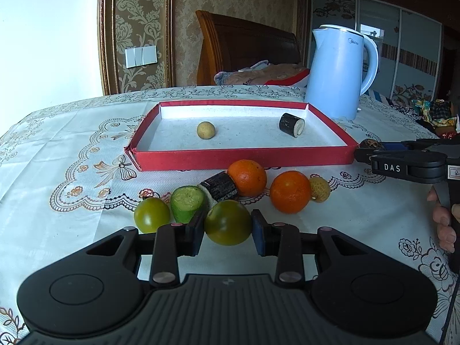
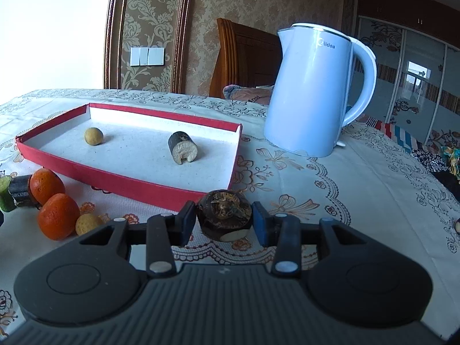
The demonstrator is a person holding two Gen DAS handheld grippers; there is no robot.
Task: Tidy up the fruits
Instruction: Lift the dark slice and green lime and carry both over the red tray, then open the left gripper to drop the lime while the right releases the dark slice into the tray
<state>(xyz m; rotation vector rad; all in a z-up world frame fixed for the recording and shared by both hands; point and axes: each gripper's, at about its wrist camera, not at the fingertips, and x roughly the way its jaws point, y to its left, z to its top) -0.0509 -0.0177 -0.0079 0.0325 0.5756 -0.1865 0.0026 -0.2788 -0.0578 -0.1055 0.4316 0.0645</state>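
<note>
Left hand-held gripper (image 1: pixel 228 228) clamps green tomato (image 1: pixel 228 222); right view shows neither.

Both tongs are matte black plastic: a ribbed grip plate, two round discs at the sides, silver rivets on the link arms. The left tongs (image 1: pixel 227 231) and right tongs (image 2: pixel 224 221) carry one black and one blue pad each. White "DAS" lettering marks the right one's side.

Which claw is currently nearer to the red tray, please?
Right. The right claw, holding a dark brown fruit, is at the red tray near its front corner; the left claw grips a green tomato behind the fruit row.
</note>
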